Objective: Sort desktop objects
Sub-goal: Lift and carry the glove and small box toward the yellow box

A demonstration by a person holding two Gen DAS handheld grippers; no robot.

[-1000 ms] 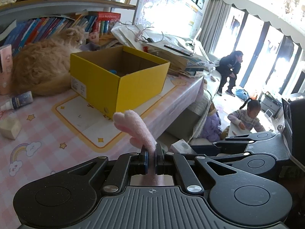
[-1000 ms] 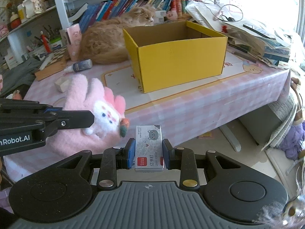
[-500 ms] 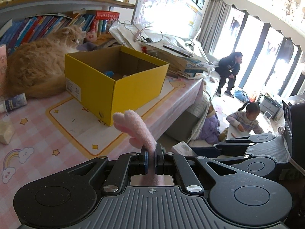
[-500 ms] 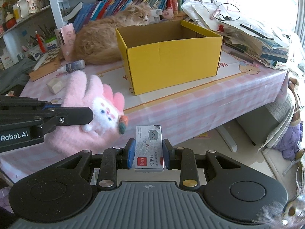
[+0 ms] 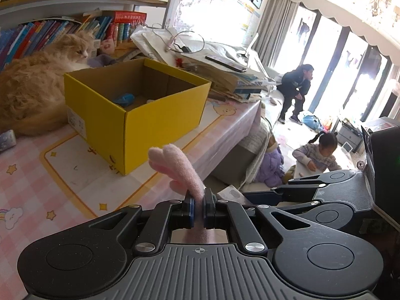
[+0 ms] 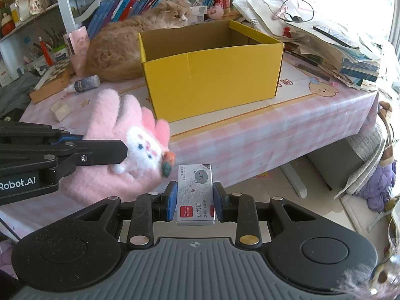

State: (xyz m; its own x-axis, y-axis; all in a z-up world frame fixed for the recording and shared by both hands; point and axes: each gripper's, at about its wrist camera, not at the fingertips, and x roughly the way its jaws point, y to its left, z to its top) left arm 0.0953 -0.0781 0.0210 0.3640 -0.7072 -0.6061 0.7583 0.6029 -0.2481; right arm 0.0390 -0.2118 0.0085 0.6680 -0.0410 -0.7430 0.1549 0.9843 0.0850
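My left gripper [image 5: 198,208] is shut on a fluffy pink glove [image 5: 178,168], held above the desk's front edge; the glove with its bunny patch also shows in the right wrist view [image 6: 130,135], with the left gripper [image 6: 120,150] clamped on it. My right gripper [image 6: 195,203] is shut on a small staple box [image 6: 195,192] with a cat print, held in front of the desk. The open yellow cardboard box [image 5: 135,107] stands on the desk [image 5: 32,180] with a blue object [image 5: 124,99] inside; it also shows in the right wrist view [image 6: 212,75].
An orange cat [image 6: 130,45] lies behind the box. A small bottle [image 6: 83,85] and a pale block [image 6: 60,110] lie on the pink desk [image 6: 275,130]. Piled papers and books [image 6: 332,47] fill the right end. Two children [image 5: 315,152] are on the floor beyond.
Both grippers have moved closer to the yellow box, still holding the glove and the staple box; the box now appears larger and more central.
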